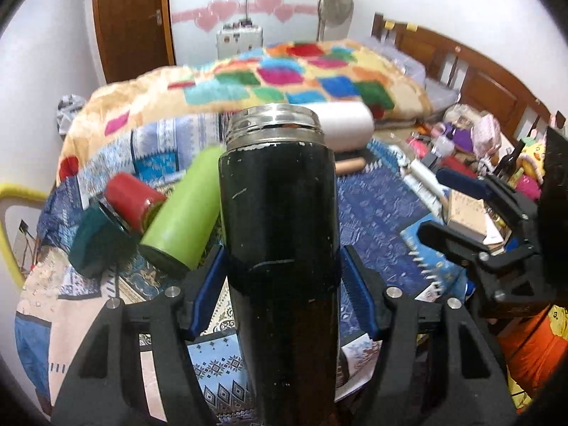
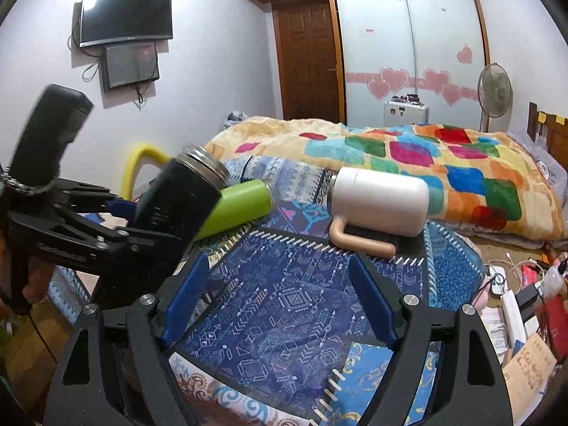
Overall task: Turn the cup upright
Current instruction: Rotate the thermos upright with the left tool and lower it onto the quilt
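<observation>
Here we have the left tongs point(image 1: 282, 277) pinching the black cup point(image 1: 278, 213) mid-body, rigid, probably slick steel, while the right tongs point(image 2: 280, 301) hang spread and unladen.

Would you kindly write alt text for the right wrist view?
The left gripper holds a black flask tilted above a patterned blue cloth. The right gripper is open and empty; a green bottle and a white mug lie on their sides.

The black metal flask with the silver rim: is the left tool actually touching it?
Touching. The left wrist view shows the left tool with both blue pads pressed against the black metal flask.
</observation>
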